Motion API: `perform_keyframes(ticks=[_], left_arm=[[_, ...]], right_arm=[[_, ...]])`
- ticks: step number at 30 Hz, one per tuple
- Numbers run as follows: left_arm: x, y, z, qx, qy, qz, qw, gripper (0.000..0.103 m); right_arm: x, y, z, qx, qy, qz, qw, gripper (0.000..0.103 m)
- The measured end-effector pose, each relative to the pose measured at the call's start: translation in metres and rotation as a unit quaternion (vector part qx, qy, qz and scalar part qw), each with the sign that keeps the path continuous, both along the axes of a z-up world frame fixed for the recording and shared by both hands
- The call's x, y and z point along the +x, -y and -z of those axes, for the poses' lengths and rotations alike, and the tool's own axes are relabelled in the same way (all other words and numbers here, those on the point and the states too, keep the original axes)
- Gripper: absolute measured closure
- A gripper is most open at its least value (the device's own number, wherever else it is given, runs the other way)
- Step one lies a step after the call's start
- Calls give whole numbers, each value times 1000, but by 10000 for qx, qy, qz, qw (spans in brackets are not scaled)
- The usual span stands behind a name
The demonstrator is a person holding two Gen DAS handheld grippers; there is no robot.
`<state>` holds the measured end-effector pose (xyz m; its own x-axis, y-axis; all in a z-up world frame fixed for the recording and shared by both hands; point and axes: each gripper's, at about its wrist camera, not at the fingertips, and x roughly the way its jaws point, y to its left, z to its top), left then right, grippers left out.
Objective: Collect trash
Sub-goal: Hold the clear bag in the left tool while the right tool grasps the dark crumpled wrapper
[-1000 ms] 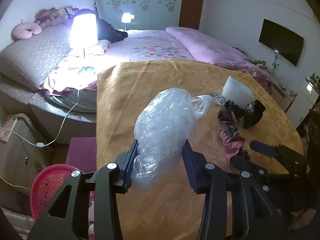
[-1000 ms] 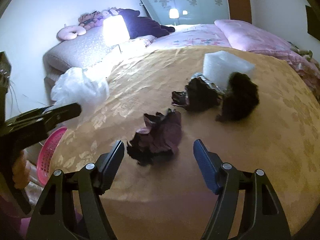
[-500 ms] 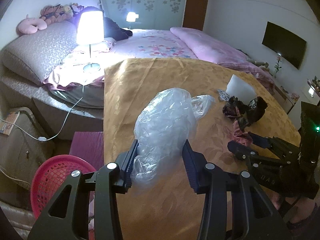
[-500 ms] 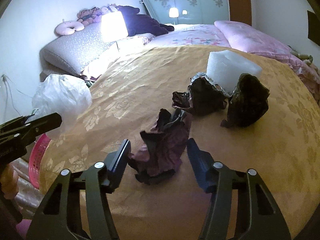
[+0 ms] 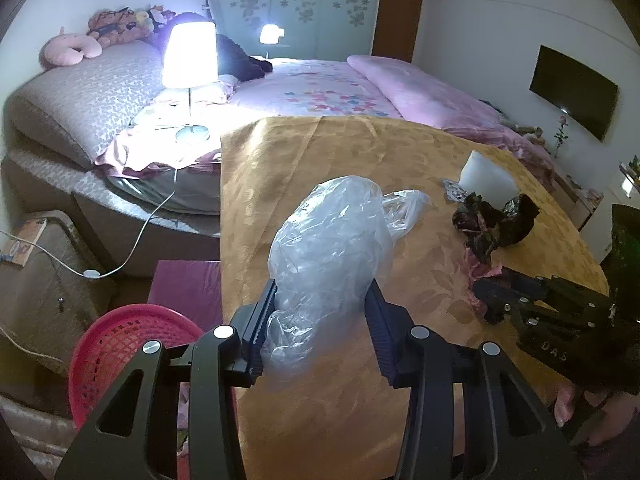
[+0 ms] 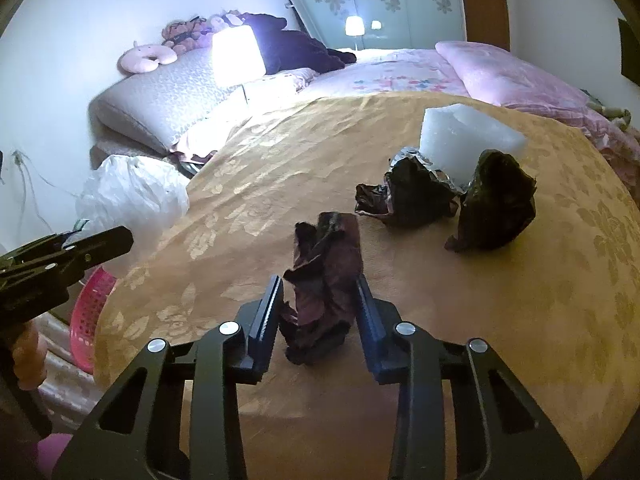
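Right tongs [image 6: 318, 304] have just been closing and now clench the crumpled maroon wrapper [image 6: 324, 276], while my left tongs [image 5: 320, 316] grip the clear plastic bag [image 5: 332, 248], so both can go to the pink basket [image 5: 116, 356].

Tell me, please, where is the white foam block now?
In the right wrist view, the white foam block stands upper right on the gold tablecloth, directly behind two dark crumpled wrappers.
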<state>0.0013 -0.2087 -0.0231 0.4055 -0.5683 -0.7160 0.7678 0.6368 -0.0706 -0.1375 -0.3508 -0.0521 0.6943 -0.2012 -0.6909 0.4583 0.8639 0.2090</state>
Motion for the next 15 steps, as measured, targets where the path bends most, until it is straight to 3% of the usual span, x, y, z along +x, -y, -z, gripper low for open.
perform_keyframes(ticks=[15], left_arm=[[8,-40,-2,15,-45,-385,9992,62]], right_arm=[[1,-13,-7,22,73,-169,9998,79]])
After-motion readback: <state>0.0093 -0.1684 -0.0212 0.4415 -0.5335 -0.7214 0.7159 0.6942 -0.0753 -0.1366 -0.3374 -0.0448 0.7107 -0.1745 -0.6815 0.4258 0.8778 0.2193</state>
